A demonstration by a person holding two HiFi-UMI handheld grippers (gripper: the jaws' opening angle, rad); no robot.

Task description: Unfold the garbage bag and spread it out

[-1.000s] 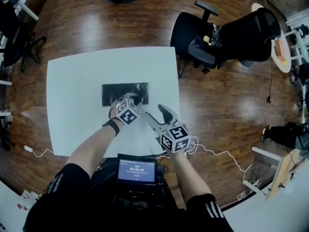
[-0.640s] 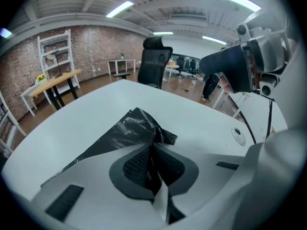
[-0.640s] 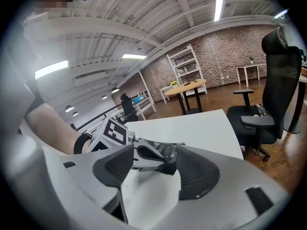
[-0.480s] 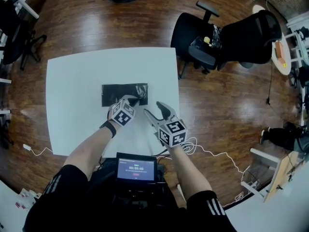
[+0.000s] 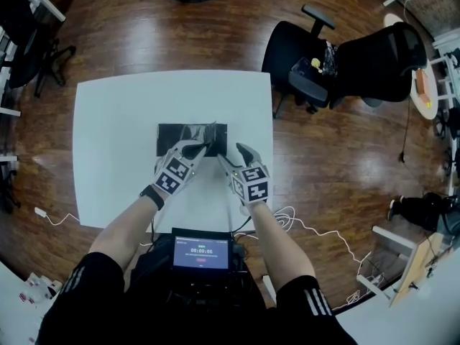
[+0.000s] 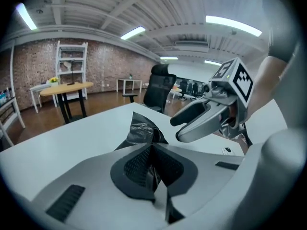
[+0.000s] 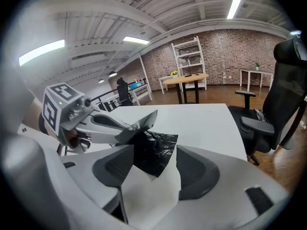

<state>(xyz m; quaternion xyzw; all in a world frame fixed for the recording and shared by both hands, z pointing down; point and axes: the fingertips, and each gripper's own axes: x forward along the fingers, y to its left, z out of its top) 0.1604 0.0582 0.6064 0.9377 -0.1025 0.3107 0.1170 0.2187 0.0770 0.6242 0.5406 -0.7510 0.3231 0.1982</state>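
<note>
A black folded garbage bag point(image 5: 180, 136) lies on the white table point(image 5: 115, 157). My left gripper point(image 5: 201, 148) is shut on the bag's near right edge and holds a flap of it up off the table. In the left gripper view the thin black plastic point(image 6: 141, 131) is pinched between the closed pads of that gripper point(image 6: 152, 150). My right gripper point(image 5: 231, 154) stands open just right of it, low over the table. In the right gripper view the bag's corner point(image 7: 156, 150) lies ahead between the spread jaws of the right gripper point(image 7: 154, 164), untouched, and the left gripper point(image 7: 103, 123) holds the raised flap.
Two black office chairs point(image 5: 302, 63) point(image 5: 381, 52) stand beyond the table's far right corner. A white cable point(image 5: 316, 228) runs over the wooden floor at the near right. A small screen point(image 5: 203, 252) sits at my chest by the table's near edge.
The left gripper has risen, taking a flap of the bag's near right edge up with it. The right gripper has come forward and down to the bag's right end, still open.
</note>
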